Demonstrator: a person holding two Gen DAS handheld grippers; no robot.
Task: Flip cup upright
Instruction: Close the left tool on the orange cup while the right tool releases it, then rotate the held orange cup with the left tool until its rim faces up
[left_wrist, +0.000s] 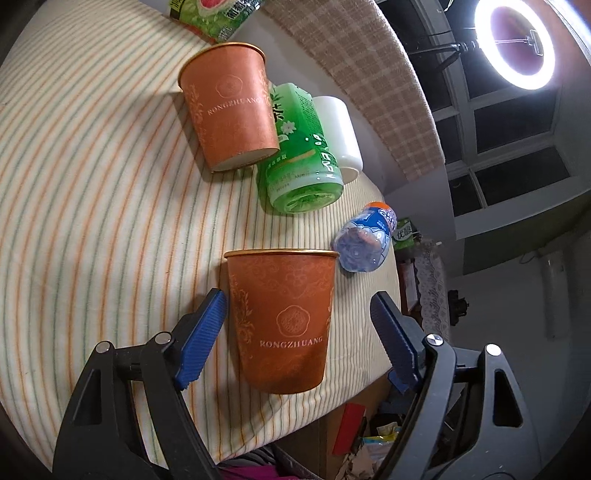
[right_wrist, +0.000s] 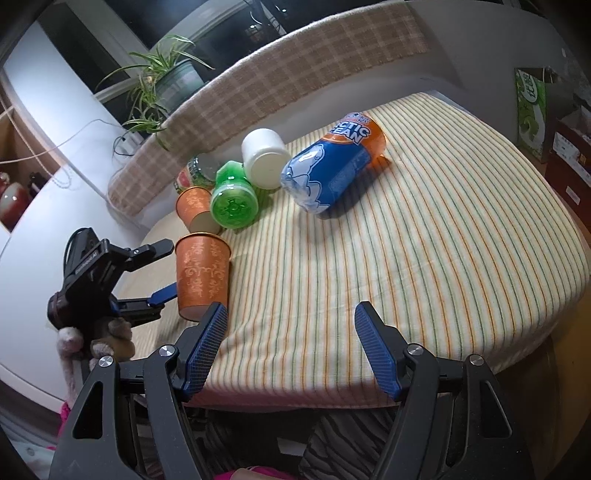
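Left tongs: left tongs (left_wrist: 299, 332) spread wide, blue pads either side of the near cup (left_wrist: 282, 321) and clear of its wall, low centre of the left view.
Right tongs: right tongs (right_wrist: 290, 345) also wide and holding nothing, over the striped cloth (right_wrist: 424, 258) at the bottom of the right view.
Near cup: orange paper cup standing rim up close to the front edge of the cloth; at centre left of the right view it sits between the left pads.
Far cup: second cup (left_wrist: 231, 107) lies on its side at upper centre of the left view, base toward the camera, against a green bottle (left_wrist: 301, 155).
Step in hand: judging by the spread pads, the near cup looks already stood up and let go.
Next move: likely back the left tongs straight off without nudging the light cup; the far cup may be next.
Surface: soft cloth over a counter, also carrying a white jar (right_wrist: 264, 157) and a blue-labelled bottle (right_wrist: 332, 166).
Room: ring light (left_wrist: 515, 42) at upper right of the left view; potted plant (right_wrist: 162, 81) at upper left of the right view.
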